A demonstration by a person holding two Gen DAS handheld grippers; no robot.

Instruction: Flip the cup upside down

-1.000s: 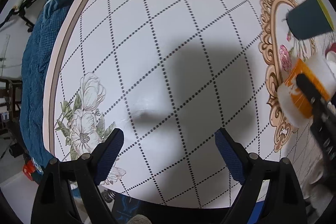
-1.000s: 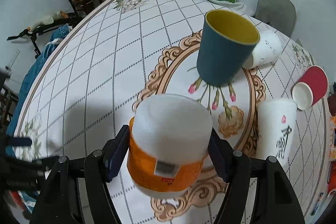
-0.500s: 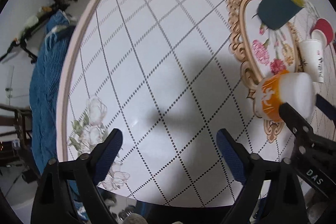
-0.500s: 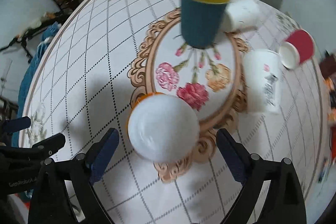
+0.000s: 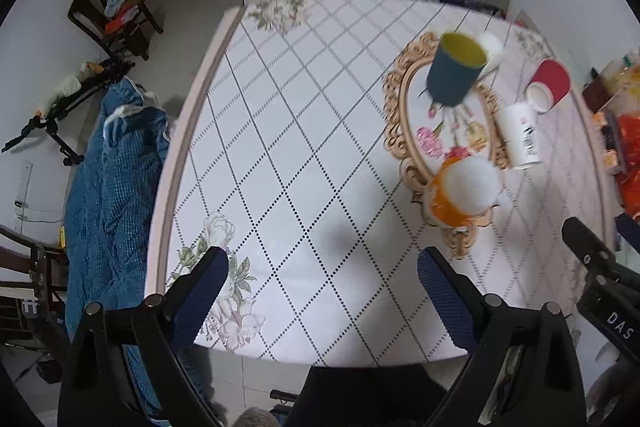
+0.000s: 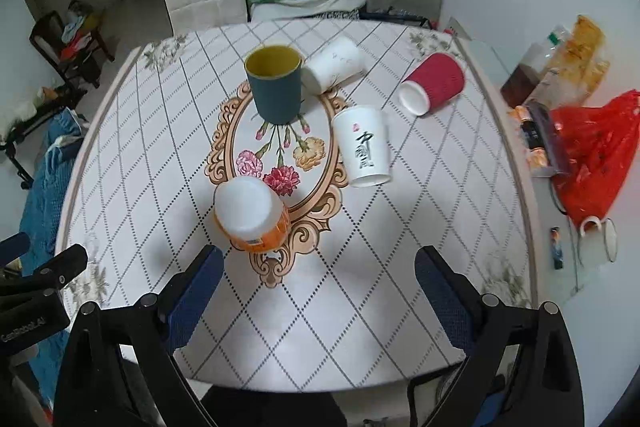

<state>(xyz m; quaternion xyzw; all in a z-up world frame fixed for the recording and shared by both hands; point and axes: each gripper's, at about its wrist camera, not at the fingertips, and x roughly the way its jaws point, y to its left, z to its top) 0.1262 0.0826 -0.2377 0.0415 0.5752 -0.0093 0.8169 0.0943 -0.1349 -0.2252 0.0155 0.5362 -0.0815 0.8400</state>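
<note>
An orange and white cup (image 6: 251, 215) stands upside down on the table, white base up, at the near end of the gold oval print; it also shows in the left wrist view (image 5: 462, 191). My right gripper (image 6: 316, 285) is open and empty, pulled back above the table's near edge, with the cup ahead and to its left. My left gripper (image 5: 320, 287) is open and empty over the near left part of the table, well left of the cup.
A dark blue cup with a yellow inside (image 6: 274, 83) stands upright behind it. A white cup (image 6: 334, 69) and a red cup (image 6: 434, 83) lie on their sides. A white printed cup (image 6: 362, 145) stands upside down. Bags and clutter (image 6: 592, 143) sit on the right. Chairs stand behind the table (image 6: 420, 267).
My right gripper let go of the orange cup, now standing base up on the table, and drew back and up. My left gripper also rose and pulled back.
</note>
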